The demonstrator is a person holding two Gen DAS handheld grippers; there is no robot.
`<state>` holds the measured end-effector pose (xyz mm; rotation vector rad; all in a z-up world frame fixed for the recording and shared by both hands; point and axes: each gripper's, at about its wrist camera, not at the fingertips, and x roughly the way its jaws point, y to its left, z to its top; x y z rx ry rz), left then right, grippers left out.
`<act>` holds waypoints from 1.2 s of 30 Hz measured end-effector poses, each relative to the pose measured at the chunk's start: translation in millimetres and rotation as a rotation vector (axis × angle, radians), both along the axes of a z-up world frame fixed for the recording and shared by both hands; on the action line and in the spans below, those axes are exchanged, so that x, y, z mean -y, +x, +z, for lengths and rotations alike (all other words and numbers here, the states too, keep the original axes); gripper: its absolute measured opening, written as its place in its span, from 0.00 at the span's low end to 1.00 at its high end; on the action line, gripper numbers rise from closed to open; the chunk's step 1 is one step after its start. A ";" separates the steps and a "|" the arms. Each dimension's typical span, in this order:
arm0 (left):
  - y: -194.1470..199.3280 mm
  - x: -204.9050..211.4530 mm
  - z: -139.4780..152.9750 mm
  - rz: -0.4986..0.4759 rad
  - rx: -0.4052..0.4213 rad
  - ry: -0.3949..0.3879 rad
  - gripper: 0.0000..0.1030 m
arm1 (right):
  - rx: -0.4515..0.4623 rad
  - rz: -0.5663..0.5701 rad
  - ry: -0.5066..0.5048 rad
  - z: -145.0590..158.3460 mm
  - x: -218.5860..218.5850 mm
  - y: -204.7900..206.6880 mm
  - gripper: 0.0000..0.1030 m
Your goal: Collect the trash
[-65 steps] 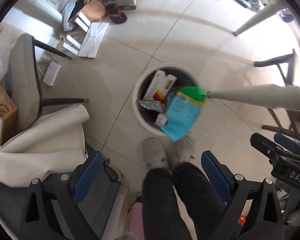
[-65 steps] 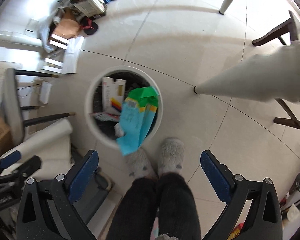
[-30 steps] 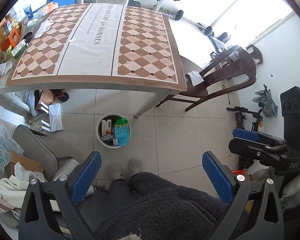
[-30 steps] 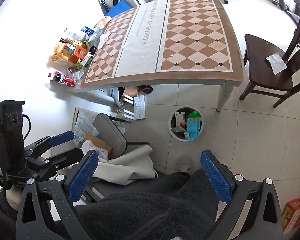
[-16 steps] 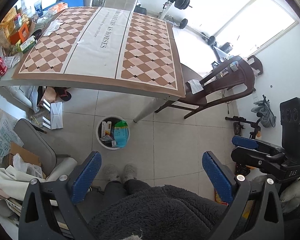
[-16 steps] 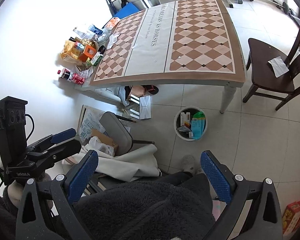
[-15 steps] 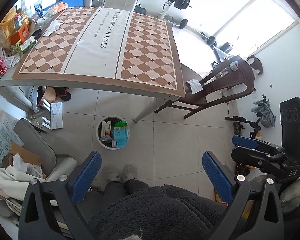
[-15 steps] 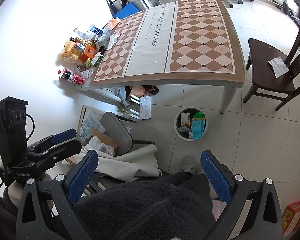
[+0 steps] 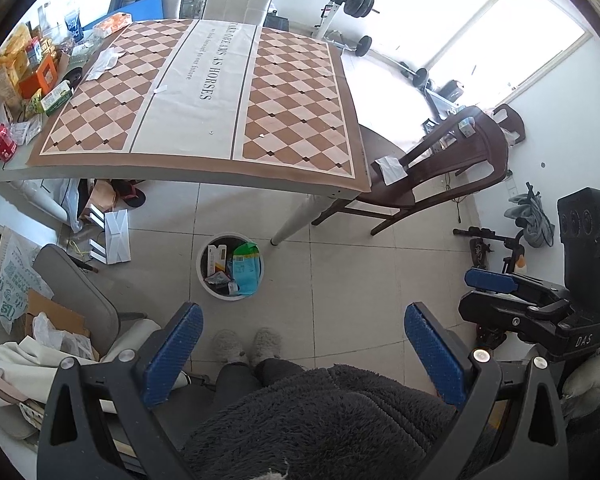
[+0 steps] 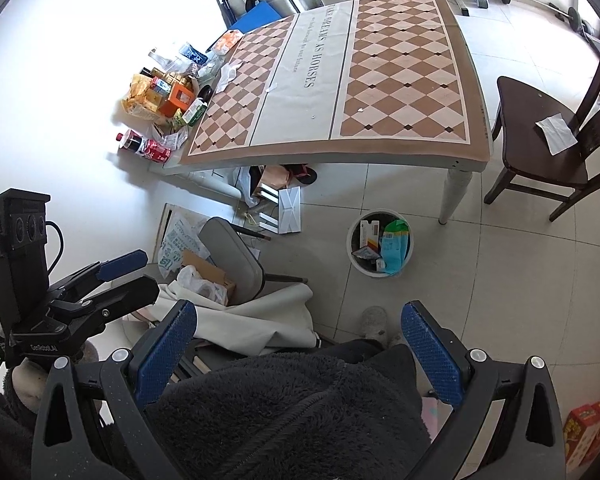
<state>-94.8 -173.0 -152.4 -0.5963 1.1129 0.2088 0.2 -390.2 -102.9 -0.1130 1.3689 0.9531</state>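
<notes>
Lower contents of the trash bin (image 9: 204, 280) are hidden beneath the blue-green packet (image 9: 246, 272). Labels on the clutter (image 10: 160, 100) at the table (image 10: 340, 156) edge are too small to be read. The red box (image 10: 584, 432) is cut off by the frame edge.

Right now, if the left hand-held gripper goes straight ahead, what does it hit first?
Probably bare floor tile just right of the trash bin; the left hand-held gripper is open and empty. Depth is unclear.

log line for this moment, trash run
left gripper: open, empty | right gripper: open, empty | bin: on floor, holds packaging
</notes>
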 end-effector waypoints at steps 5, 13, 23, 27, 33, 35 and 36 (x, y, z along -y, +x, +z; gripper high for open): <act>-0.1 -0.4 3.9 -0.002 0.000 0.008 1.00 | 0.002 0.012 -0.002 -0.9 0.1 -3.3 1.00; 0.5 0.2 8.1 -0.008 0.003 0.014 1.00 | 0.006 0.010 -0.003 -0.3 -1.1 -7.3 1.00; 4.2 3.1 11.5 -0.016 0.010 0.012 1.00 | 0.012 0.008 -0.008 1.9 0.0 -9.4 1.00; 5.6 3.8 12.7 -0.022 0.012 0.009 1.00 | 0.008 -0.010 -0.009 0.8 3.7 -15.3 1.00; 5.2 5.5 12.1 -0.024 0.014 0.004 1.00 | 0.005 -0.020 -0.012 0.0 8.1 -16.1 1.00; 5.7 6.1 12.2 -0.026 0.014 0.002 1.00 | 0.006 -0.023 -0.015 0.0 9.7 -16.2 1.00; 6.1 6.5 12.5 -0.026 0.015 0.001 1.00 | 0.004 -0.028 -0.014 0.0 10.0 -17.2 1.00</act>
